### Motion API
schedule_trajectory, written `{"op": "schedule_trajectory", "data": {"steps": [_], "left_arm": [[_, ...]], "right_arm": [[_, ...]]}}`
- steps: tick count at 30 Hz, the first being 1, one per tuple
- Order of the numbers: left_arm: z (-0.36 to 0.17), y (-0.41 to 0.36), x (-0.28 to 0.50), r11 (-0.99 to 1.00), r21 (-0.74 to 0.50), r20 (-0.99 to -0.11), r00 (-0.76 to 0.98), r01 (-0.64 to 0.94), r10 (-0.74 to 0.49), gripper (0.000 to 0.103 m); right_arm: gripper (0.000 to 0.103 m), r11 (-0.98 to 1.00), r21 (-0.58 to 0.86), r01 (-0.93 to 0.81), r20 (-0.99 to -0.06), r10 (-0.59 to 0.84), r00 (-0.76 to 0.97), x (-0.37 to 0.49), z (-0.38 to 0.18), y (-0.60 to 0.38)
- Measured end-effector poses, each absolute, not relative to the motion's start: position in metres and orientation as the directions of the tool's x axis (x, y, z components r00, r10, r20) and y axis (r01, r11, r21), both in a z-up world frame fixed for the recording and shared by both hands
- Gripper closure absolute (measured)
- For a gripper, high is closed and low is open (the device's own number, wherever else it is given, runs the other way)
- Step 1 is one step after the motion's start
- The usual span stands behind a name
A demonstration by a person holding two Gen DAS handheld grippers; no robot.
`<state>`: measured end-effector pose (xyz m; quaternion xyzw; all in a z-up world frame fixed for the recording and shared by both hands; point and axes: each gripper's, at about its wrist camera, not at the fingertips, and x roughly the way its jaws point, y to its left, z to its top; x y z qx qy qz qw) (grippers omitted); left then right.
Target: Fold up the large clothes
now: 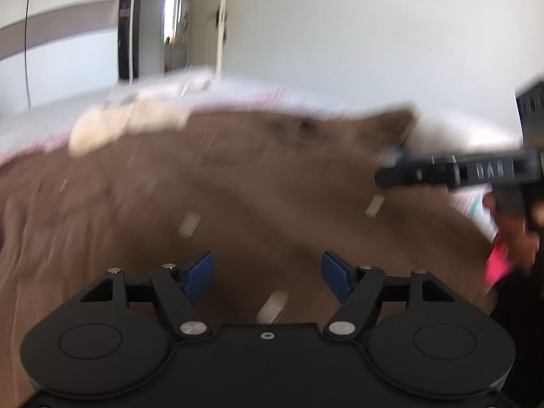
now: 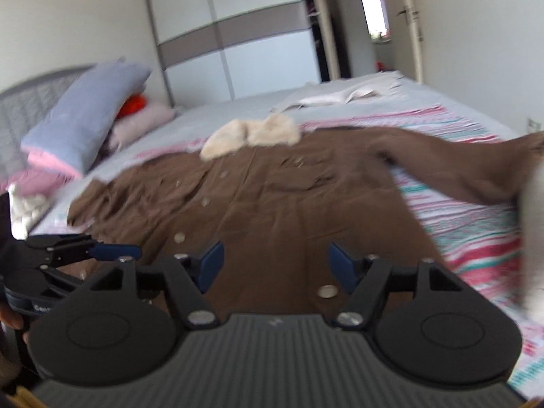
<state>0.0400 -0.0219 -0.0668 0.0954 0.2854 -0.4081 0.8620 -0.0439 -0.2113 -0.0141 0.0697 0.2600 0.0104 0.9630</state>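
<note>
Long brown buttoned coat [image 2: 272, 197] with a cream fleece collar [image 2: 251, 134], spread flat, front up, across a bed [image 2: 238, 105] over a pink-and-teal striped sheet [image 2: 476, 238]; one sleeve stretched out toward the right edge. Left gripper [image 1: 267, 273] above the coat's lower part, blue-padded fingers [image 1: 200, 272] spread, holding nothing. Right gripper [image 2: 275, 265] likewise over the hem, fingers [image 2: 212, 263] apart and empty. Blue pillow [image 2: 85, 122] propped by the grey headboard [image 2: 27, 102]; sliding wardrobe [image 2: 238, 44] behind.

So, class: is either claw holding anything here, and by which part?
Nothing is held. The left claw and right claw are both open above the brown coat, gripping no fabric.
</note>
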Motion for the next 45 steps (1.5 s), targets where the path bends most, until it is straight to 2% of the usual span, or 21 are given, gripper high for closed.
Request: {"op": "schedule_trajectory", "data": {"steps": [1, 3, 5, 9, 11, 13, 15, 17, 20, 22, 24, 28, 34, 37, 39, 40, 41, 44, 45], "left_arm": [[-0.080, -0.012, 0.041, 0.650, -0.055, -0.603, 0.493, 0.758, -0.627, 0.034], [-0.097, 0.019, 0.034, 0.632, -0.106, -0.587, 0.465, 0.768, -0.663, 0.033], [-0.099, 0.049, 0.028, 0.616, -0.161, -0.574, 0.434, 0.772, -0.694, 0.033], [-0.084, 0.073, 0.007, 0.584, -0.124, -0.616, 0.399, 0.802, -0.679, 0.032], [-0.074, 0.081, 0.005, 0.565, -0.124, -0.656, 0.360, 0.816, -0.664, 0.030], [-0.063, 0.099, 0.003, 0.565, -0.103, -0.645, 0.377, 0.819, -0.665, 0.027], [-0.050, 0.120, 0.011, 0.617, -0.077, -0.602, 0.457, 0.783, -0.655, 0.018], [-0.037, 0.148, 0.028, 0.702, -0.084, -0.555, 0.551, 0.707, -0.622, 0.013], [-0.026, 0.201, 0.068, 0.848, -0.161, -0.497, 0.701, 0.505, -0.512, 0.011], [-0.025, 0.234, 0.098, 0.927, -0.203, -0.495, 0.784, 0.315, -0.375, 0.011], [-0.027, 0.252, 0.129, 0.970, -0.175, -0.497, 0.835, 0.169, -0.235, 0.011], [-0.035, 0.258, 0.184, 0.998, -0.022, -0.481, 0.874, 0.061, -0.064, 0.013], [-0.062, 0.247, 0.267, 0.997, 0.068, -0.494, 0.867, -0.031, 0.061, 0.014], [-0.079, 0.254, 0.291, 0.995, 0.053, -0.536, 0.838, -0.083, 0.098, 0.032], [-0.081, 0.262, 0.296, 0.993, 0.016, -0.542, 0.833, -0.119, 0.109, 0.069], [-0.080, 0.271, 0.289, 0.988, -0.024, -0.525, 0.843, -0.154, 0.119, 0.078], [-0.076, 0.283, 0.278, 0.979, -0.082, -0.491, 0.862, -0.188, 0.124, 0.091], [-0.065, 0.320, 0.227, 0.915, -0.230, -0.347, 0.906, -0.332, 0.241, 0.092], [-0.066, 0.337, 0.209, 0.880, -0.293, -0.334, 0.903, -0.374, 0.272, 0.092]], "right_arm": [[0.033, 0.993, 0.118, 0.008, -0.539, 0.057, 0.841, -0.036, -0.029, -0.209], [0.032, 0.998, 0.064, 0.005, -0.629, 0.037, 0.777, -0.029, -0.060, -0.209], [0.032, 0.999, -0.045, -0.028, -0.621, -0.006, 0.784, -0.053, -0.082, -0.205], [0.032, 0.985, -0.171, -0.027, -0.660, -0.094, 0.745, -0.083, -0.072, -0.186], [0.032, 0.981, -0.188, -0.040, -0.713, -0.108, 0.693, -0.082, -0.063, -0.180], [0.025, 0.985, -0.165, -0.038, -0.741, -0.099, 0.664, -0.079, -0.046, -0.180], [0.021, 0.993, -0.115, -0.023, -0.720, -0.068, 0.690, -0.072, -0.028, -0.179], [0.014, 0.996, -0.080, -0.035, -0.686, -0.030, 0.727, -0.064, -0.012, -0.173], [0.007, 0.992, -0.105, -0.065, -0.635, -0.017, 0.772, -0.038, 0.006, -0.151], [0.005, 0.987, -0.135, -0.091, -0.607, -0.010, 0.795, -0.017, 0.010, -0.136], [0.004, 0.985, -0.131, -0.113, -0.584, 0.016, 0.811, 0.008, 0.007, -0.125], [0.004, 0.991, -0.051, -0.124, -0.513, 0.080, 0.855, 0.050, -0.015, -0.120], [0.004, 0.998, -0.027, -0.057, -0.555, 0.032, 0.831, 0.088, -0.050, -0.127], [0.004, 0.999, -0.033, -0.033, -0.575, 0.007, 0.818, 0.098, -0.059, -0.130], [0.004, 0.999, -0.028, -0.017, -0.592, -0.003, 0.806, 0.105, -0.064, -0.134], [0.004, 0.999, -0.030, -0.010, -0.601, -0.010, 0.800, 0.106, -0.066, -0.136], [0.004, 0.999, -0.035, 0.000, -0.606, -0.021, 0.795, 0.107, -0.068, -0.138], [0.004, 0.999, -0.046, 0.020, -0.610, -0.044, 0.792, 0.104, -0.070, -0.147], [0.004, 0.999, -0.040, 0.028, -0.612, -0.047, 0.789, 0.103, -0.070, -0.150]]}}
